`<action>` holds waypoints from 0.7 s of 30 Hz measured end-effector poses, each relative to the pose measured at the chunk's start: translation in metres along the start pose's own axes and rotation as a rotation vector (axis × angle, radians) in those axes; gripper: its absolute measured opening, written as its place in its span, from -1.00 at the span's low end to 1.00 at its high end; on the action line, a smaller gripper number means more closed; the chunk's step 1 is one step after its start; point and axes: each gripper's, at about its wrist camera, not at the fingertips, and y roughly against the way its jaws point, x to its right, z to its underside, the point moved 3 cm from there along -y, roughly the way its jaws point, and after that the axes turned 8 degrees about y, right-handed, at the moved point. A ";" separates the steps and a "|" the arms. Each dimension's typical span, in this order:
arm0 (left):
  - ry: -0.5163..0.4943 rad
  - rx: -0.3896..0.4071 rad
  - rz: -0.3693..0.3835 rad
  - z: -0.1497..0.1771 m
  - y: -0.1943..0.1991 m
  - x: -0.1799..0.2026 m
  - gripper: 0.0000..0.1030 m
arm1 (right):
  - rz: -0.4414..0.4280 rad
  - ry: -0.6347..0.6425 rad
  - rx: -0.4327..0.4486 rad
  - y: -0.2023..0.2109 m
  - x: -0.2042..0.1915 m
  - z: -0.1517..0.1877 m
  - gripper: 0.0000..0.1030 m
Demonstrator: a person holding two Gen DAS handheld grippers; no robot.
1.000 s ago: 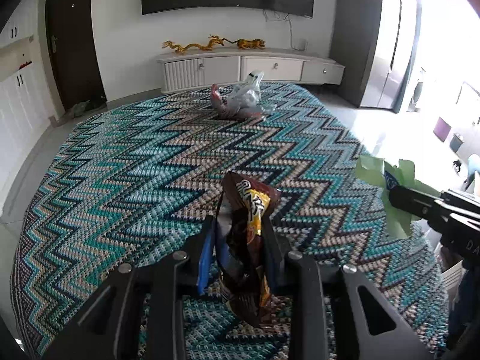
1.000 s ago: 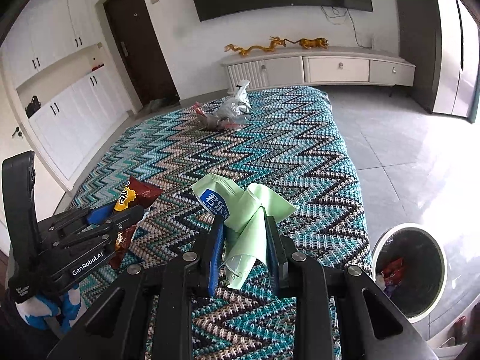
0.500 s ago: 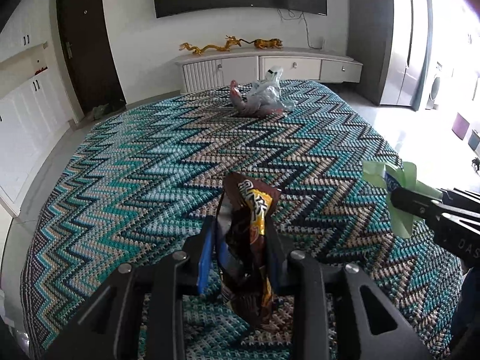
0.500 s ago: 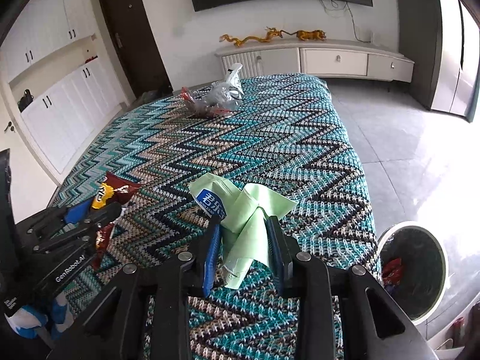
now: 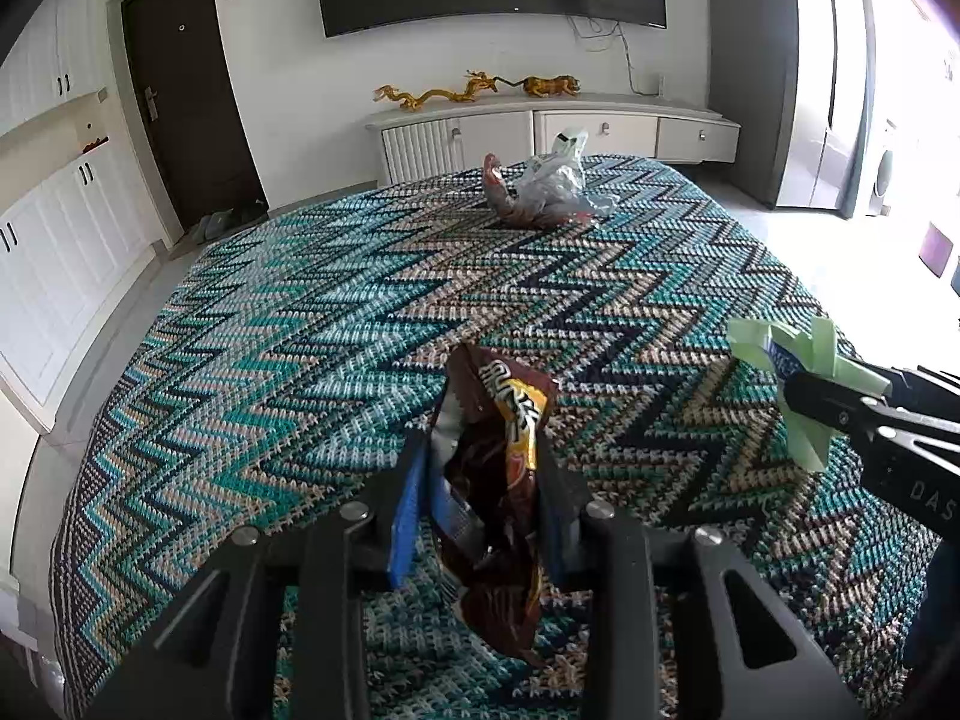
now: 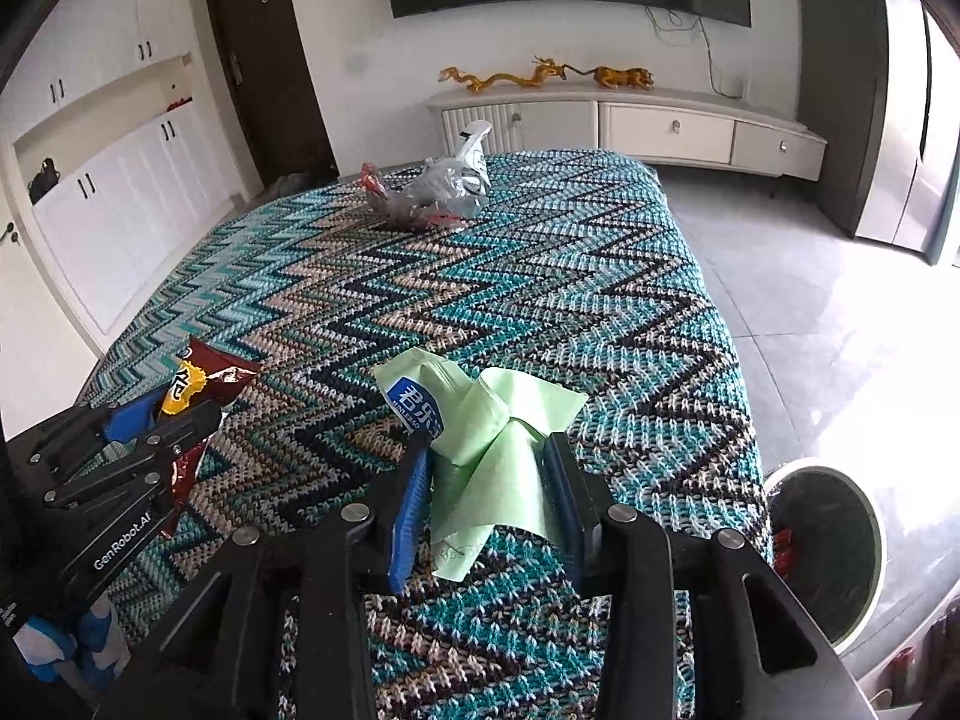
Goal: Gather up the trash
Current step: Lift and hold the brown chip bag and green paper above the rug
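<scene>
Two wrappers are held above the zigzag-knit cover (image 6: 540, 276): brown crinkled snack bag (image 5: 498, 468) clamped in left gripper (image 5: 483, 480), pale-green plastic packet (image 6: 486, 450) in right gripper (image 6: 489, 480). Transport step; round bin (image 6: 828, 546) is judged next.

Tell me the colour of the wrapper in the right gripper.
Light green wrapper with a blue label, clearest in the right wrist view.

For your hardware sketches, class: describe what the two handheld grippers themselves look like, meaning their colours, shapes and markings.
Both are black, angular frames with triangular cut-outs and silver round bolt heads. The left gripper and right gripper each have two flat fingers with blue pads. In the right wrist view, the left one's side carries white "GenRobot.AI" lettering, with blue-and-white material below it. No cables are visible.
</scene>
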 end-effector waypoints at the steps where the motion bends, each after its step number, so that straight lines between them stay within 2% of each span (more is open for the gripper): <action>1: 0.000 -0.001 -0.002 0.000 -0.001 0.000 -0.36 | 0.000 -0.001 0.000 -0.001 0.000 0.000 -0.22; 21: 0.004 0.000 -0.017 0.001 -0.003 -0.001 -0.34 | -0.005 -0.008 0.007 -0.005 0.001 0.003 -0.14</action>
